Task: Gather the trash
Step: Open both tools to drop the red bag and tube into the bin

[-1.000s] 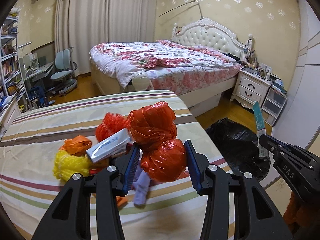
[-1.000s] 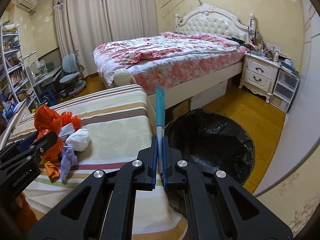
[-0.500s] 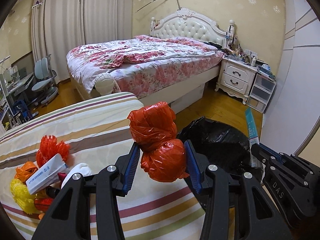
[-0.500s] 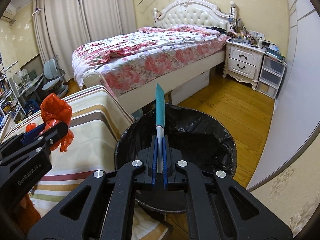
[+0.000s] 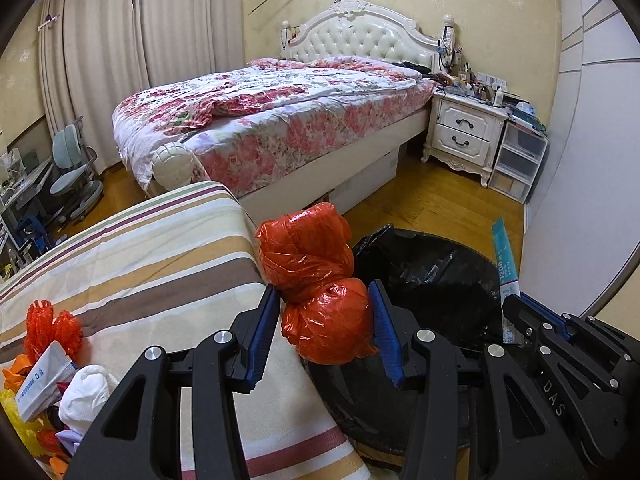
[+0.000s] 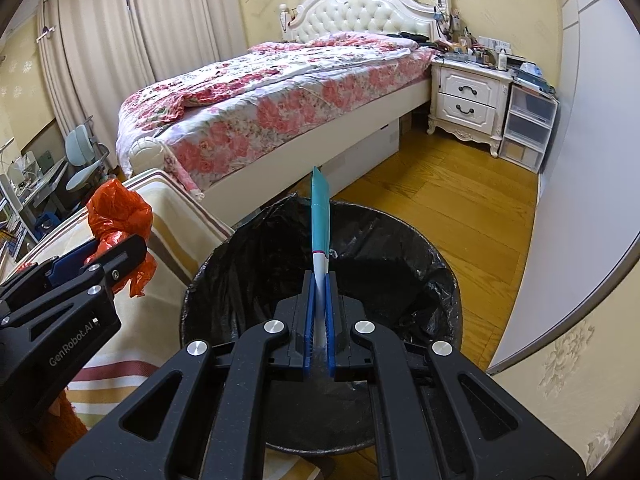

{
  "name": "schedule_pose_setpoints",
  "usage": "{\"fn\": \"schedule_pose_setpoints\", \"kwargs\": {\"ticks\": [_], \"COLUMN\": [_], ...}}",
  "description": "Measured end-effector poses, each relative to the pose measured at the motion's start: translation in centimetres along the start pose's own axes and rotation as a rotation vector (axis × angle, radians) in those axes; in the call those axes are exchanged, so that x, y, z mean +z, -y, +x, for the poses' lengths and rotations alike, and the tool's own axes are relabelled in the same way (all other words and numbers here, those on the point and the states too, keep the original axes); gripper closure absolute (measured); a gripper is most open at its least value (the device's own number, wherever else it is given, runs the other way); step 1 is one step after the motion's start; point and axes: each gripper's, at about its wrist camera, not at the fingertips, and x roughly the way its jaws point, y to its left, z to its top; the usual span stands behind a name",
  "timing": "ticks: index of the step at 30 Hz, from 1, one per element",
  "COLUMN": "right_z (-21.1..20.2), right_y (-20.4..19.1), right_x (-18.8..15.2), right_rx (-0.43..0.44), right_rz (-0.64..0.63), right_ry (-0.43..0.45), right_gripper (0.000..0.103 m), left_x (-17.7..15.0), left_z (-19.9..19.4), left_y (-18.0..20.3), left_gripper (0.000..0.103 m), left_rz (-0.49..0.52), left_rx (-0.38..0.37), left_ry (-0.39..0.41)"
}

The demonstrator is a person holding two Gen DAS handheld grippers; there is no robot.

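Note:
My left gripper (image 5: 322,330) is shut on a knotted red plastic bag (image 5: 316,284) and holds it at the striped table's right edge, beside the bin. It also shows in the right wrist view (image 6: 118,224). My right gripper (image 6: 319,312) is shut on a flat teal and white tube (image 6: 320,220), upright over the black-lined trash bin (image 6: 400,264). The tube (image 5: 505,264) and bin (image 5: 432,276) also show in the left wrist view.
More trash lies on the striped table (image 5: 140,256) at the left: red netting (image 5: 50,328), a white packet (image 5: 42,380), a white wad (image 5: 88,394). A floral bed (image 5: 272,120), a nightstand (image 5: 464,136) and plastic drawers (image 5: 516,160) stand beyond on the wood floor.
Both grippers have moved right, off the table towards the bin. The red bag now hangs at the table's edge and the tube is over the bin's opening. Both grips are unchanged.

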Motion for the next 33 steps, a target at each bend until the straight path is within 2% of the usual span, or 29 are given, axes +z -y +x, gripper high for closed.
{"fn": "schedule_pose_setpoints", "kwargs": {"ticks": [6, 8, 9, 10, 14, 20, 27, 33], "right_z": [0.5, 0.6, 0.6, 0.7, 0.7, 0.1, -1.4, -2.6], "right_y": [0.5, 0.6, 0.7, 0.7, 1.1, 1.3, 0.6, -1.0], "right_x": [0.2, 0.2, 0.2, 0.3, 0.3, 0.2, 0.0, -0.7], "right_rx": [-0.003, -0.003, -0.003, -0.004, -0.015, -0.035, -0.039, -0.025], "right_rz": [0.01, 0.016, 0.019, 0.023, 0.042, 0.051, 0.037, 0.011], "right_ry": [-0.009, -0.01, -0.01, -0.01, -0.004, 0.003, 0.021, 0.022], "right_gripper": [0.097, 0.097, 0.095, 0.094, 0.083, 0.075, 0.06, 0.054], "left_x": [0.0, 0.0, -0.1, 0.0, 0.1, 0.0, -0.5, -1.5], "left_z": [1.2, 1.4, 1.4, 1.5, 1.3, 0.7, -1.3, -3.3], "left_y": [0.4, 0.5, 0.5, 0.4, 0.3, -0.4, -1.8, -3.6], "left_gripper": [0.056, 0.05, 0.039, 0.034, 0.029, 0.026, 0.025, 0.025], "left_rz": [0.004, 0.007, 0.009, 0.008, 0.009, -0.008, -0.03, -0.055], "left_rx": [-0.001, 0.001, 0.008, 0.012, 0.02, 0.039, 0.074, 0.114], "left_ry": [-0.022, -0.025, -0.023, -0.019, -0.013, -0.013, 0.007, 0.014]}}
